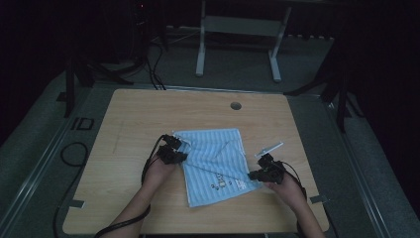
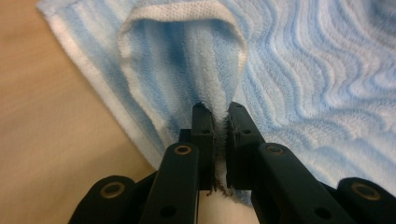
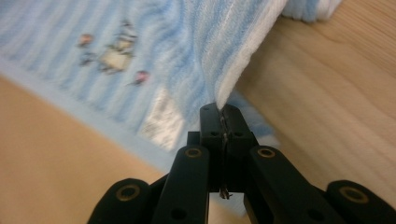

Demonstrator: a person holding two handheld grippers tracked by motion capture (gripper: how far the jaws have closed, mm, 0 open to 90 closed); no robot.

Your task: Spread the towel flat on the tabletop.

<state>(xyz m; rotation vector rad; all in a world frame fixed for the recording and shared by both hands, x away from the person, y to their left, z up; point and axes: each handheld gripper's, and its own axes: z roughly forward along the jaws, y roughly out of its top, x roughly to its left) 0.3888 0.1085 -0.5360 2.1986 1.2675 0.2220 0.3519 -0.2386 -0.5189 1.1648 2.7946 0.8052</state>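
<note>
bare table (image 1: 138, 114) all round towel (image 1: 213, 153)

Hand-held gripper (image 3: 223, 114) pinches the striped towel's (image 3: 187, 51) edge.

The high view looked forward and down over the worktop (image 1: 148, 109), while both gripper views sat close behind their jaws, sharing the striped towel (image 1: 213, 153).

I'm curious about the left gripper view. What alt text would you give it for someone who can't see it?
Two black jaws of the left gripper rise from the bottom edge, shut on a pinched fold of a blue-and-white striped towel. The fold stands up in a loop with a white hem above the jaws, and the rest of the towel lies on a wooden table.
</note>
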